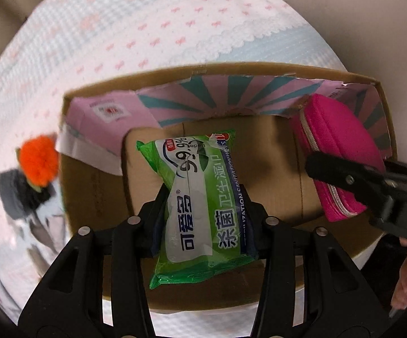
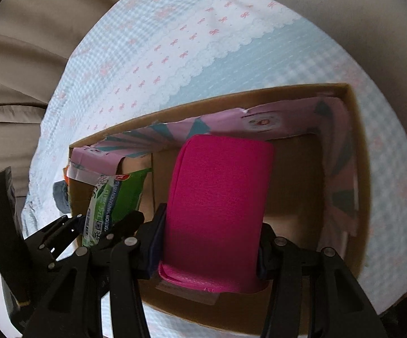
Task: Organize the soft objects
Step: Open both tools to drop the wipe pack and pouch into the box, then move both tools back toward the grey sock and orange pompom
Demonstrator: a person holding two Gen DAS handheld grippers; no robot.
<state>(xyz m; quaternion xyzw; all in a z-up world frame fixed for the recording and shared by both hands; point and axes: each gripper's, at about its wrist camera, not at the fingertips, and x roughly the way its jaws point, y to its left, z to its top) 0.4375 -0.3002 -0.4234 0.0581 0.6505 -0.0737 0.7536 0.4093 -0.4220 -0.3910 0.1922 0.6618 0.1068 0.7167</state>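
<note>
Hanging over an open cardboard box (image 1: 388, 129), the left gripper (image 1: 203, 197) has a green pack of wet wipes (image 1: 200, 197) between its black fingers (image 1: 154, 205), the pack's far end reaching down toward the box floor. From the left wrist view it cannot be told whether the pads press on the pack or merely flank it. Just beside it, the right gripper (image 2: 212, 242) pinches a flat magenta zip pouch (image 2: 217, 205) from both sides, pads against its edges, the pouch upright inside the same box and leaning toward the right-hand wall. In the left wrist view that pouch shows its pale zipper along one edge, with the right gripper's finger across it. The box's inner walls are lined with pink card printed in teal rays (image 1: 231, 95). The box sits on a cloth (image 1: 147, 33) of pale blue check and white with small pink bows and a scalloped lace border. Outside the box, on the cloth at its left, lie an orange pom-pom (image 1: 40, 160) and a grey soft item (image 1: 13, 194), touching each other
</note>
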